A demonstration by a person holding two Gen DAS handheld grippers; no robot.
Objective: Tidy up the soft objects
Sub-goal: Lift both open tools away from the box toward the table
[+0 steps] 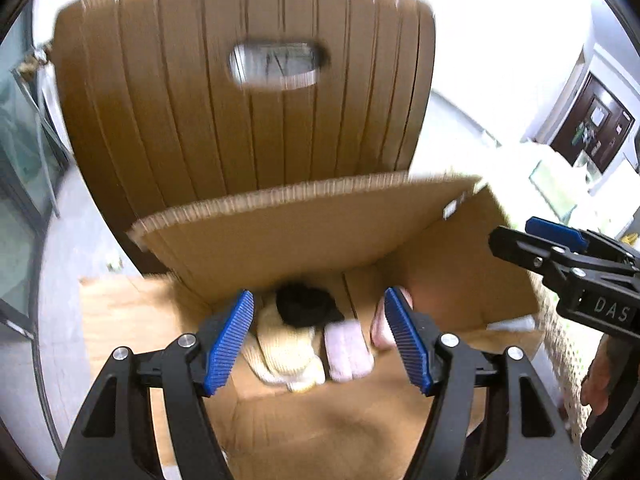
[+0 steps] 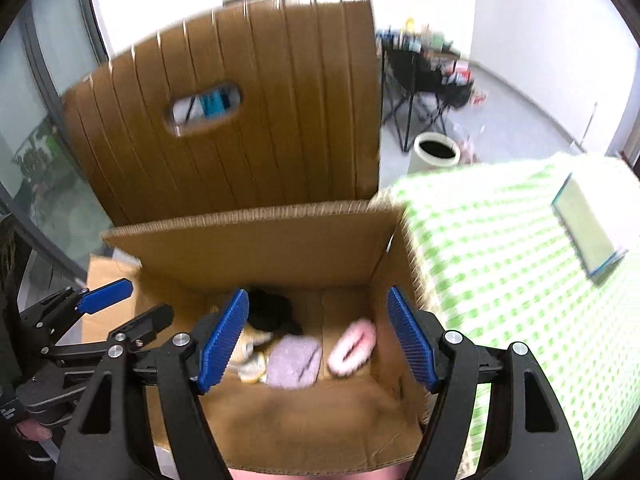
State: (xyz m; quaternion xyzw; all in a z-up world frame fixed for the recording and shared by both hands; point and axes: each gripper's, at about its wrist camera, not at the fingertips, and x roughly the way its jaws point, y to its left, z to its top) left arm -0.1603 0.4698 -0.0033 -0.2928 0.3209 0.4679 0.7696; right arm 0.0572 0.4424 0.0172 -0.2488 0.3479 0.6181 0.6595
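brown box (image 2: 280, 248), green-checked cloth (image 2: 500, 264), black sock (image 2: 268, 312)

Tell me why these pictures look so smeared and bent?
Left wrist view: motion blur smears the cardboard box and chair back; the background is overexposed. Right wrist view: the checked cloth streaks; fisheye curves the edges, and only the right gripper looks sharp.

Left wrist view: looks forward and down between its own fingers into the open cardboard box (image 1: 304, 240), close above it. Right wrist view: same downward aim from just right of it. Both share the box (image 2: 256, 248) interior, the brown chair back (image 1: 248, 92) beyond, and each other's tongs at frame edge.
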